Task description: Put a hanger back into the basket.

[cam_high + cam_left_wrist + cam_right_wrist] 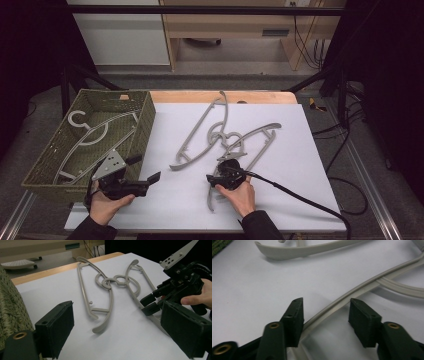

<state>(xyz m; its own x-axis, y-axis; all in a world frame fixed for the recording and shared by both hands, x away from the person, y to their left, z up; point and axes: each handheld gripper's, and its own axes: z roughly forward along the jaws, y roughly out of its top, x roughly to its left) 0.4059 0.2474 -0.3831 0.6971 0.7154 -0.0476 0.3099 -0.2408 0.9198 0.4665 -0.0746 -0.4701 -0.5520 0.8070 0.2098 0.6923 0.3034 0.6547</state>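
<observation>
Right gripper [216, 178], jaws apart, straddles the near hanger [352, 293] arm, ungripped; next, closing squarely. Left gripper [149, 175] hovers wide open, empty

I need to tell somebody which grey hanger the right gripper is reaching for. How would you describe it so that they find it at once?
Start at the white sheet covering the table, right of the green woven basket. Two grey hangers lie there with their hooks interlocked. It is the right-hand hanger, nearer the sheet's right edge; unlike the left-hand hanger, one arm runs between the open jaws of the right gripper.
</observation>
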